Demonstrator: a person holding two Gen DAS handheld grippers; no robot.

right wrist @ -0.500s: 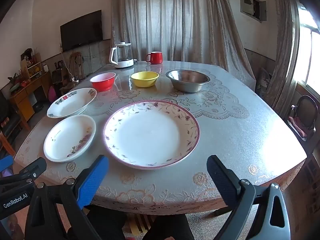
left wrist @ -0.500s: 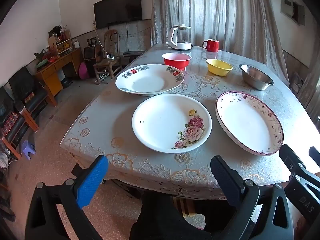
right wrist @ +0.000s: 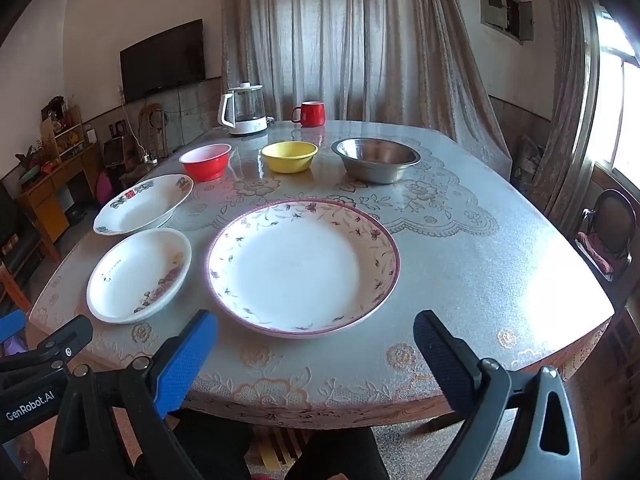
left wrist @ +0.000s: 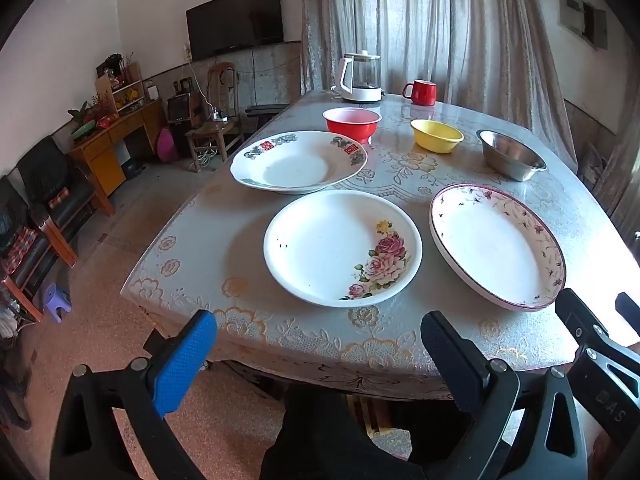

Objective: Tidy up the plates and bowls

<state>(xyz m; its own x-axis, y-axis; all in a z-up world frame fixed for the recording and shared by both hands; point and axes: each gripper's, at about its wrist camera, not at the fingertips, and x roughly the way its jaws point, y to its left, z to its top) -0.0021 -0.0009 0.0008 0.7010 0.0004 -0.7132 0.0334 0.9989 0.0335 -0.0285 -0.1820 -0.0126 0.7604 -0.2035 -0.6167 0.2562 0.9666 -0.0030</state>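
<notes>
Three plates lie on the table (right wrist: 500, 280): a rose-printed white plate (left wrist: 342, 246) (right wrist: 138, 274), a large plate with a purple floral rim (left wrist: 496, 246) (right wrist: 302, 266), and a plate with red and dark rim marks (left wrist: 298, 162) (right wrist: 144, 204). Behind them stand a red bowl (left wrist: 352, 122) (right wrist: 206, 161), a yellow bowl (left wrist: 437, 135) (right wrist: 289, 156) and a steel bowl (left wrist: 510, 154) (right wrist: 376, 158). My left gripper (left wrist: 318, 346) hangs open off the near table edge, before the rose plate. Before the purple-rimmed plate, my right gripper (right wrist: 316, 346) is open too. Both hold nothing.
A white and glass kettle (right wrist: 244, 112) and a red mug (right wrist: 310, 114) stand at the far edge. Curtains hang behind. To the left are a wooden cabinet (left wrist: 108, 152), chairs and a wall television (left wrist: 234, 20). A dark chair (right wrist: 608, 228) stands at the right.
</notes>
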